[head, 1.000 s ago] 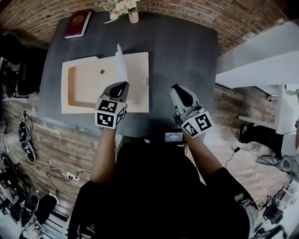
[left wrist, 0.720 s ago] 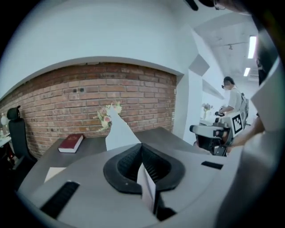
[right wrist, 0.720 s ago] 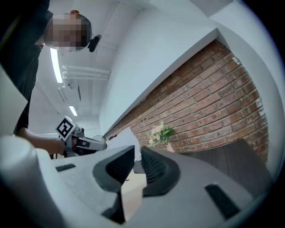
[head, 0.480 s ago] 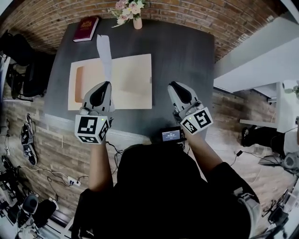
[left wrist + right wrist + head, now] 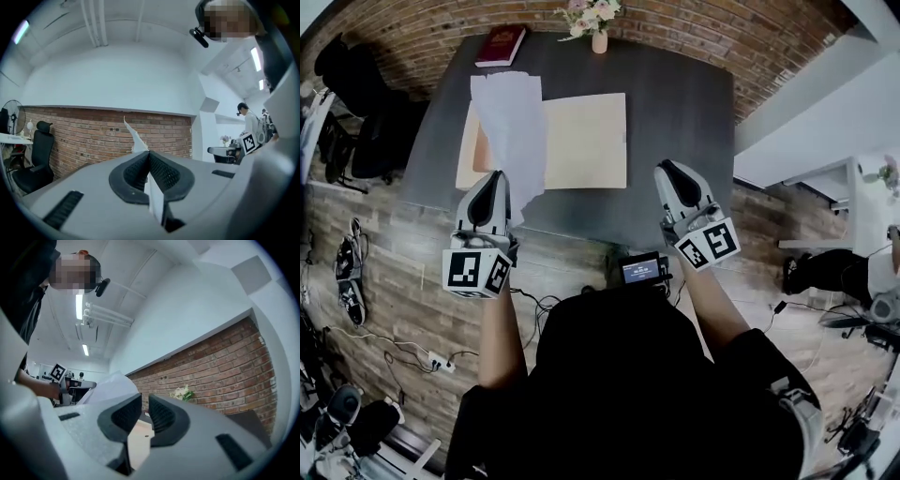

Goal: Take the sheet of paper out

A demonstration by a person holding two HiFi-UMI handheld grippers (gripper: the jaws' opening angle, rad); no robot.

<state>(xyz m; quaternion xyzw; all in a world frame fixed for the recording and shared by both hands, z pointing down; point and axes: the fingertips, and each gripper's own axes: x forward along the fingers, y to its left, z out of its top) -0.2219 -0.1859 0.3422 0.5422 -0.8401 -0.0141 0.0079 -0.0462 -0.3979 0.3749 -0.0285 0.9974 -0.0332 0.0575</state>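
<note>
A white sheet of paper [image 5: 514,131] hangs in the air above the left part of the beige folder [image 5: 586,141], which lies flat on the dark table [image 5: 675,94]. My left gripper [image 5: 495,176] is shut on the sheet's lower edge, off the table's near edge. In the left gripper view the paper [image 5: 133,138] stands edge-on between the pressed pads of my left gripper [image 5: 149,157]. My right gripper [image 5: 667,167] is held near the table's front right, a narrow gap between its jaws and nothing in it. From the right gripper view [image 5: 145,401] the paper [image 5: 110,385] shows at left.
A red book [image 5: 499,45] and a small vase of flowers [image 5: 598,37] stand at the table's far edge, against a brick wall. A black office chair [image 5: 356,103] is left of the table. A white counter [image 5: 806,122] is at the right.
My left gripper has pulled back toward me and upward with the paper, which has come out of the folder and now hangs unfolded. The right gripper has also lifted and drawn back a little.
</note>
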